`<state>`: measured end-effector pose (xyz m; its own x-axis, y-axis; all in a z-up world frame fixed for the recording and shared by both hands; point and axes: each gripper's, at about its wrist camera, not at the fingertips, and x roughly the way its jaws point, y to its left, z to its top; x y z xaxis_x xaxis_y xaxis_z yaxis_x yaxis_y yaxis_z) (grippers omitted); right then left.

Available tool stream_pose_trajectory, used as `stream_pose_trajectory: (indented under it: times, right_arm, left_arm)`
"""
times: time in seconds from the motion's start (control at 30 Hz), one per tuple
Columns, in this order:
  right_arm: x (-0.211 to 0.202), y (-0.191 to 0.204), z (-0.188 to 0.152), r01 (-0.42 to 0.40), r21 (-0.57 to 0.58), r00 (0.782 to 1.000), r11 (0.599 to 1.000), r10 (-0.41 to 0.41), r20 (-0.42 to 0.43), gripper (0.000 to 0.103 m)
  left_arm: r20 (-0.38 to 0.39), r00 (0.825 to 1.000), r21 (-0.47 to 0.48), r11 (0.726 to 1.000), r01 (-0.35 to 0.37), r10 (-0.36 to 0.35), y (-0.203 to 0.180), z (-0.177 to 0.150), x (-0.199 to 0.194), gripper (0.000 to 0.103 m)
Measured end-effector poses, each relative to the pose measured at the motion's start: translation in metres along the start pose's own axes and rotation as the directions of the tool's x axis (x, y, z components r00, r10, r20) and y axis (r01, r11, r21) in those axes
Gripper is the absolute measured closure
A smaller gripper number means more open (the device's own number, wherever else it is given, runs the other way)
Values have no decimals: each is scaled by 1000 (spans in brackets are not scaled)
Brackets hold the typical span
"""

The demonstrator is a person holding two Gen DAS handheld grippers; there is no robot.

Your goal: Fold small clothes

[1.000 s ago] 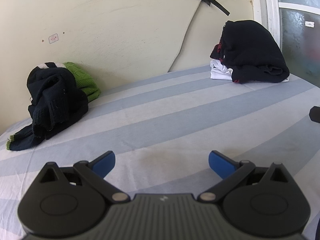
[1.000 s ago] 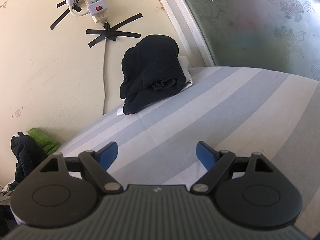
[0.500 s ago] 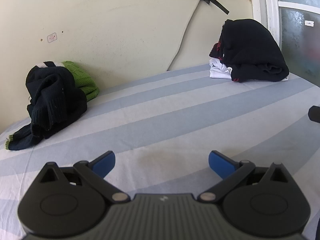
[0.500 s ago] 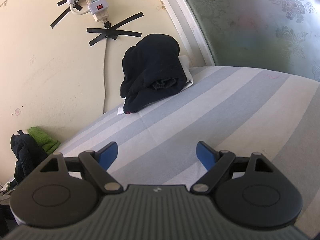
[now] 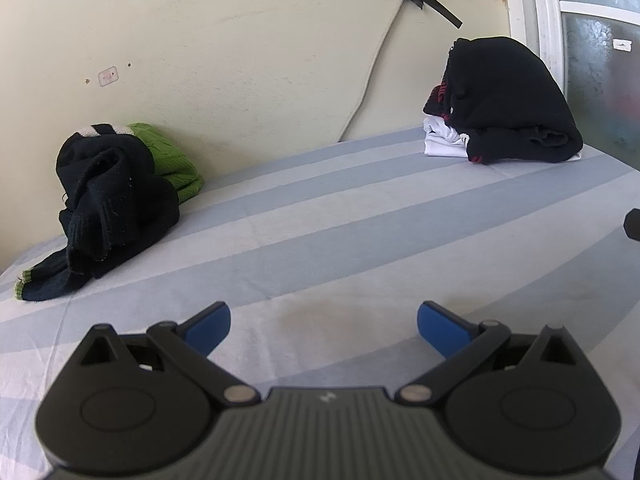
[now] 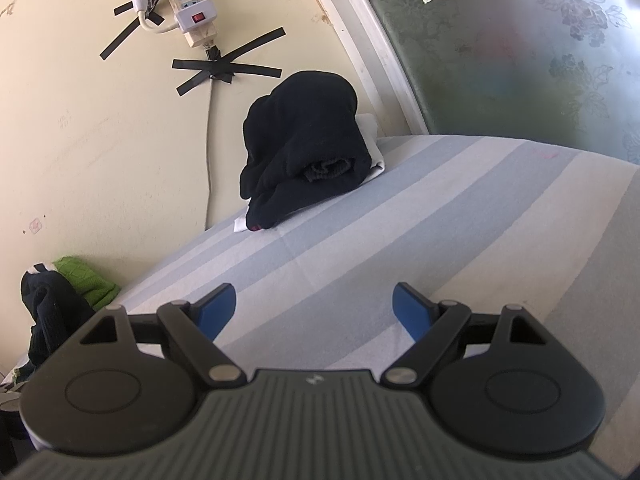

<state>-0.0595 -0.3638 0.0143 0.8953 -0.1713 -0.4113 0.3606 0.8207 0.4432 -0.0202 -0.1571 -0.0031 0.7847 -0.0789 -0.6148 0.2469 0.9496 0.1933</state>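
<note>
A crumpled dark garment with green cuffs [image 5: 108,208] lies in a heap at the far left of the striped bed sheet [image 5: 340,224], on top of a green knit piece [image 5: 168,164]. It also shows in the right wrist view [image 6: 48,316]. A stack of folded clothes, black [image 5: 504,104] on white [image 5: 440,144], stands at the far right by the wall; it also shows in the right wrist view [image 6: 308,152]. My left gripper [image 5: 323,322] is open and empty above the sheet. My right gripper [image 6: 314,306] is open and empty too.
A cream wall [image 5: 240,60] bounds the far side, with a cable [image 5: 372,76] taped to it and a power strip [image 6: 192,20]. A frosted window [image 6: 520,48] stands at the right. The tip of the other gripper [image 5: 632,224] shows at the right edge.
Both views shifted slightly; the left gripper has drifted a little so the dark heap sits a bit higher and closer. Both jaws stay open.
</note>
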Motion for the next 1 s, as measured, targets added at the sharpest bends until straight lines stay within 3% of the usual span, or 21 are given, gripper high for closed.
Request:
stream_pose_trajectory:
  times: [1.0]
  right_arm:
    - [-1,-1,0,-9,-2,1000,1000,9,13,16]
  left_arm:
    - [5,1000,9,1000,-1,1,0,0,-1,0]
